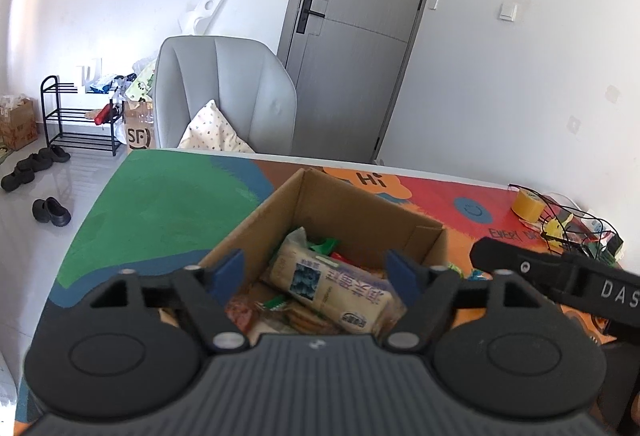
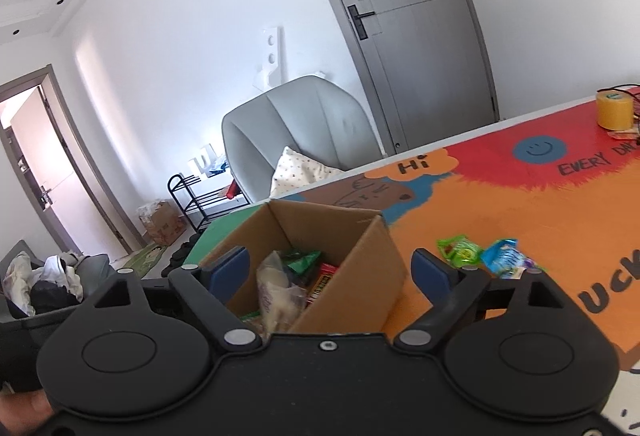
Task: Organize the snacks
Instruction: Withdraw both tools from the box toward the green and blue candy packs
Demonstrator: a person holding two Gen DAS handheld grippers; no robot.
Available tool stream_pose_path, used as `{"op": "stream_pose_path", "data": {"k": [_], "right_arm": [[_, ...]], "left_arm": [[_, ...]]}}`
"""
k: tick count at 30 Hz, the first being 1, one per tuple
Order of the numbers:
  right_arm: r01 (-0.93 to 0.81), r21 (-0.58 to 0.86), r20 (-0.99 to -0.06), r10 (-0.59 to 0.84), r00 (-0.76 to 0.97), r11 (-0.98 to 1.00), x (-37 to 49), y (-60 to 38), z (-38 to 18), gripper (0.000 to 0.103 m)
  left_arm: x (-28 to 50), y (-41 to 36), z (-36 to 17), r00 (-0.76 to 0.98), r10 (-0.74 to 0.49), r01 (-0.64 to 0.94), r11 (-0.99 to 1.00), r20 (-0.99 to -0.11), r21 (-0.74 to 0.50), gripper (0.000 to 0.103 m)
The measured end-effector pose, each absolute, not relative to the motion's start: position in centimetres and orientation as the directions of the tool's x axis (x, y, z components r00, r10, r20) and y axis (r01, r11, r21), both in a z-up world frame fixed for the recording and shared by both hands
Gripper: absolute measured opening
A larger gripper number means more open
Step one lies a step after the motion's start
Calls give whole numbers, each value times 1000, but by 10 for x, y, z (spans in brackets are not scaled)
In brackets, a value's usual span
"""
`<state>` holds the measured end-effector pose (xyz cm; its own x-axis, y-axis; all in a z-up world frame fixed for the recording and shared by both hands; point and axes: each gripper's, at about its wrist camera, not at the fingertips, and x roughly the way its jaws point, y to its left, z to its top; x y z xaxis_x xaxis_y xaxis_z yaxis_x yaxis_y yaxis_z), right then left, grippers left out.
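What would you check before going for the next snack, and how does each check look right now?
1. Left gripper free: ok, jaws wide, nothing pinched.
2. Right gripper free: ok, jaws wide, nothing pinched.
3. Cardboard box upright and open on top: ok.
4. Room left in the box: ok, the cracker pack and other snacks lie below the rim.
5. Snacks still outside: not ok, a green packet and a blue packet lie on the table mat beside the box.
6. Clear path to them: ok, nothing stands between the right gripper and the packets.
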<state>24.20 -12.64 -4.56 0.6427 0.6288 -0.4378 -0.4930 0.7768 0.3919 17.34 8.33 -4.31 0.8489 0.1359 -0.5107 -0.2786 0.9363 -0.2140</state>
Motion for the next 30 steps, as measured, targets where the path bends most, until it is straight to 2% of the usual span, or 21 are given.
{"op": "stream_pose_path", "data": {"k": [6, 13, 30], "right_arm": [[-470, 402, -453, 617, 643, 785, 244, -147, -50, 95], [-443, 428, -467, 612, 638, 788, 245, -170, -55, 103], [-371, 471, -475, 584, 658, 801, 246, -237, -64, 103]], "left_arm": [[176, 70, -44, 837, 120, -275, 936, -534, -221, 86], [179, 50, -45, 818, 88, -255, 941, -568, -221, 87], [188, -8, -43, 823, 32, -184, 959, -568, -214, 88]]}}
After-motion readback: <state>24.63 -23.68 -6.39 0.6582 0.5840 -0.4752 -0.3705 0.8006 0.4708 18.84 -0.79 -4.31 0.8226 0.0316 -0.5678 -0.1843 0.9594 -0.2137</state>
